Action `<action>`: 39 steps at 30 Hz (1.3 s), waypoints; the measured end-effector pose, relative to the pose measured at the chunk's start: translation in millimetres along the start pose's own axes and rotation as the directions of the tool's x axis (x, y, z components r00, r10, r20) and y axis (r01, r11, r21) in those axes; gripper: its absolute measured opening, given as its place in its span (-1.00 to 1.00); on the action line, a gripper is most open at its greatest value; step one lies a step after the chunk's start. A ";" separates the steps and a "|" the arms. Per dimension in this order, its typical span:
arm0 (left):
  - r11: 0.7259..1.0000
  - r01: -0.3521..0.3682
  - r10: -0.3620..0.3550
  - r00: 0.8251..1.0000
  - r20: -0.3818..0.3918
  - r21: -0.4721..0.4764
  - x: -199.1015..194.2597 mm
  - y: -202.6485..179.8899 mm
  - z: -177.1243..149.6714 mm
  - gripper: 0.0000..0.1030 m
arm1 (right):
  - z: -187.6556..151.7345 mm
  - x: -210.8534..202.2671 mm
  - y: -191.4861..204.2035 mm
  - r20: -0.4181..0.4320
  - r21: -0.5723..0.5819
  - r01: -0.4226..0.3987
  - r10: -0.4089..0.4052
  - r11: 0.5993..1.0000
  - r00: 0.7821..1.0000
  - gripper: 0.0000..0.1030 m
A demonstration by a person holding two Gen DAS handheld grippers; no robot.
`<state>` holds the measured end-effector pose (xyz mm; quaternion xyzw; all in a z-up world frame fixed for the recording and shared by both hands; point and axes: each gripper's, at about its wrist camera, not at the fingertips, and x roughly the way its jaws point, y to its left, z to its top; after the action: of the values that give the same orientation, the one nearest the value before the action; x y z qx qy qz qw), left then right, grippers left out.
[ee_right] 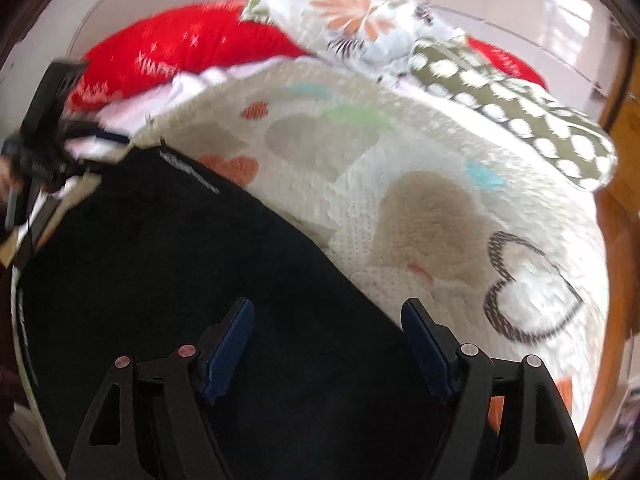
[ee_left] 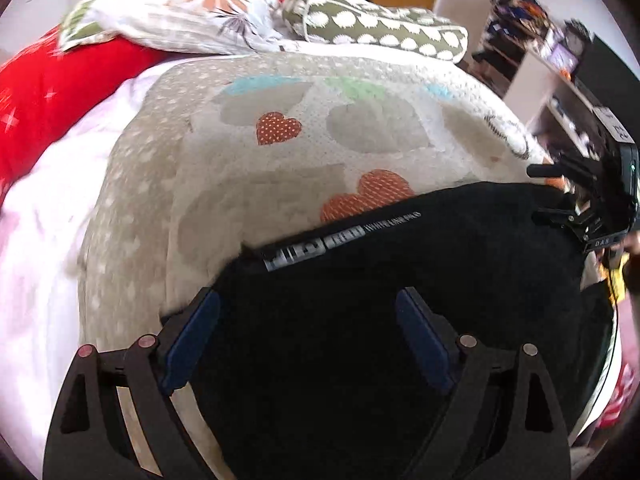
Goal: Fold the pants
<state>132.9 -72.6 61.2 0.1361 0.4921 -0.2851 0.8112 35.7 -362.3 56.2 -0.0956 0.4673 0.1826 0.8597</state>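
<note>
We held both tongs spread and empty, the left gripper [ee_left: 308, 336] and right gripper [ee_right: 328, 348], over the black pants [ee_left: 400, 320] lying on a heart-patterned blanket [ee_left: 280, 160], pillows [ee_left: 180, 4] behind.

Two close wrist views angled steeply down, both sharing black pants [ee_left: 400, 300] on heart-patterned blanket [ee_left: 280, 160].
</note>
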 end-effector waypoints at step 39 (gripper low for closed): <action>0.987 0.072 -0.043 0.980 0.193 -0.147 -122.7 -62.4 -144.1 -0.70 | -157.5 -181.1 183.9 0.229 -0.137 -0.110 0.139 0.984 0.963 -0.91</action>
<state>-51.6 -10.0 103.4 0.0314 0.4370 -0.2814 0.8537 -249.4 -287.5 123.4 -0.0961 0.3541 0.2750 0.8887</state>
